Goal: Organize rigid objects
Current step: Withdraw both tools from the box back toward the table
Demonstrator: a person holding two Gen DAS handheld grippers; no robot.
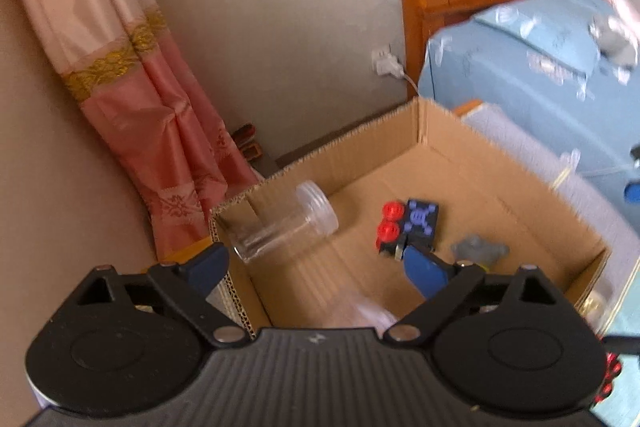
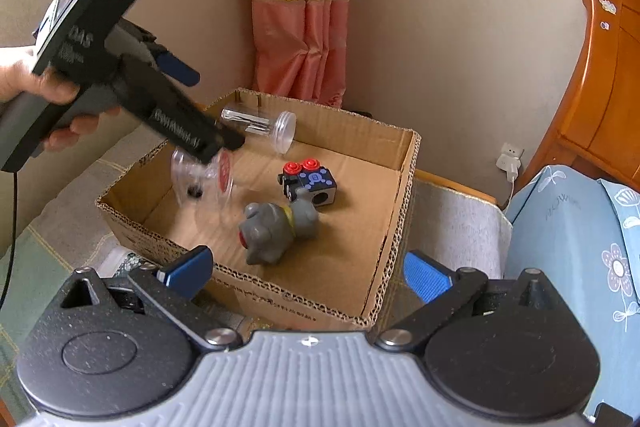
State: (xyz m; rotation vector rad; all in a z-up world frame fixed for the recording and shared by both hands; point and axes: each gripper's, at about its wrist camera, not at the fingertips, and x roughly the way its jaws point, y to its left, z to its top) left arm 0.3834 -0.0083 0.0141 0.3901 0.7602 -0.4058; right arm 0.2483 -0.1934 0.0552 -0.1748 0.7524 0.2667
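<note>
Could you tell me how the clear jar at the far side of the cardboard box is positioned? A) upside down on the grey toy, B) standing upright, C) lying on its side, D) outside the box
C: the clear jar lies on its side against the cardboard box's far wall, lid end pointing sideways.

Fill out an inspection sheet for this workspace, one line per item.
Surface: cardboard box, open-topped, resting on a pale cloth-covered surface.
Job's things: inside the box, a clear jar on its side, a black toy block with red knobs, and a grey toy animal; a blurred clear container with a red label sits just below the left tongs.
Clutter: nothing seen.
Grippers: left tongs open, over the box; right tongs open and empty at the box's near edge.
Cables: black cord hanging from the left handle; white charger plugged in.
Surroundings: pink curtain, wooden headboard, blue bedding.
</note>
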